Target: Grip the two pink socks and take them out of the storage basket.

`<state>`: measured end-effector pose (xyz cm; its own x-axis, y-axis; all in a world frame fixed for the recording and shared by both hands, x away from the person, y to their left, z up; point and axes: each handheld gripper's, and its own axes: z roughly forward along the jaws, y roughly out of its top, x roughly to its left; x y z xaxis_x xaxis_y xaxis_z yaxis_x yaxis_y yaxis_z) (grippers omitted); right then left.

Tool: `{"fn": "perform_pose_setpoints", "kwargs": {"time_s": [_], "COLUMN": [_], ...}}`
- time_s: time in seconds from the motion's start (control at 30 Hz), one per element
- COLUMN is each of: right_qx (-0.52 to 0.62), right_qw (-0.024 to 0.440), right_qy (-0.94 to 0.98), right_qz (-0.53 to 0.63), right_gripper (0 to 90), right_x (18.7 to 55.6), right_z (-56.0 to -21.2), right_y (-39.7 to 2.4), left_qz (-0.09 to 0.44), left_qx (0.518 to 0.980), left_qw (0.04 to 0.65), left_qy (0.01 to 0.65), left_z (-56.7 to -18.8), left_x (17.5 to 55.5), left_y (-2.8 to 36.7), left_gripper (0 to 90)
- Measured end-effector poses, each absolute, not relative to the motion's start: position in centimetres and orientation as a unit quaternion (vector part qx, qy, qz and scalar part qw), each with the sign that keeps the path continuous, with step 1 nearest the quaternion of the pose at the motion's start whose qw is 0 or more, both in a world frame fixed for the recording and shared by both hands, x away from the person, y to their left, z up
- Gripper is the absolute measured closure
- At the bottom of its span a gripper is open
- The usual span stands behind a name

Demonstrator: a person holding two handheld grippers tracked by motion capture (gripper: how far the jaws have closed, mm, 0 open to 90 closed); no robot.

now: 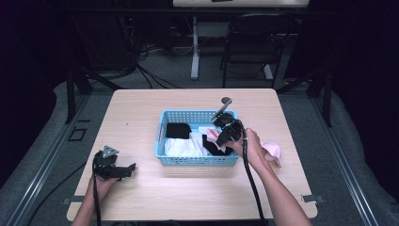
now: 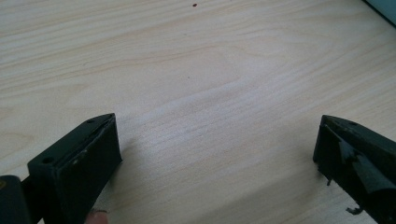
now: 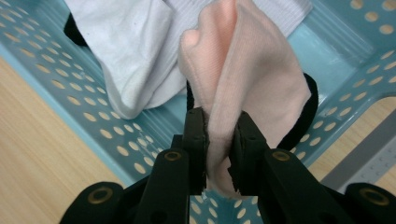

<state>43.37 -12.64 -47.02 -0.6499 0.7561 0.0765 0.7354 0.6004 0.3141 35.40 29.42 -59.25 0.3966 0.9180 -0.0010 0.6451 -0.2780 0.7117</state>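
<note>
On the wooden table (image 1: 141,113), our right gripper (image 3: 218,140) pinches one pink sock (image 3: 252,79) above the blue basket (image 1: 162,141), another pink sock (image 1: 272,151) waiting beside it, left gripper (image 2: 215,158) open.

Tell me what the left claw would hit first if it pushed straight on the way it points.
Probably the blue basket: the open left claw lies low on the wooden table, aimed at the basket's near left corner. Bare tabletop lies between; depth is unclear.

Just right of your right claw a crumpled pale pink cloth (image 1: 272,151) lies on the light wooden table (image 1: 141,113); beyond the far edge you have a black folding chair (image 1: 256,40) on grey floor
</note>
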Motion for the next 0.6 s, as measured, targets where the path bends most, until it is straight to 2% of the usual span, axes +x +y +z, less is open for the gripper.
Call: {"fn": "perform_pose_setpoints", "kwargs": {"time_s": [0.6], "right_qx": [0.401], "right_qw": [0.053], "right_qy": [0.896], "right_qz": [0.185], "right_gripper": [77.0], "right_x": [41.6], "right_z": [-42.3], "right_y": [-13.9], "left_qz": [0.212], "left_qx": [0.771], "left_qw": [0.322], "left_qy": [0.507], "left_z": [-59.3], "left_x": [35.4], "left_y": [29.4], "left_gripper": [0.7]}}
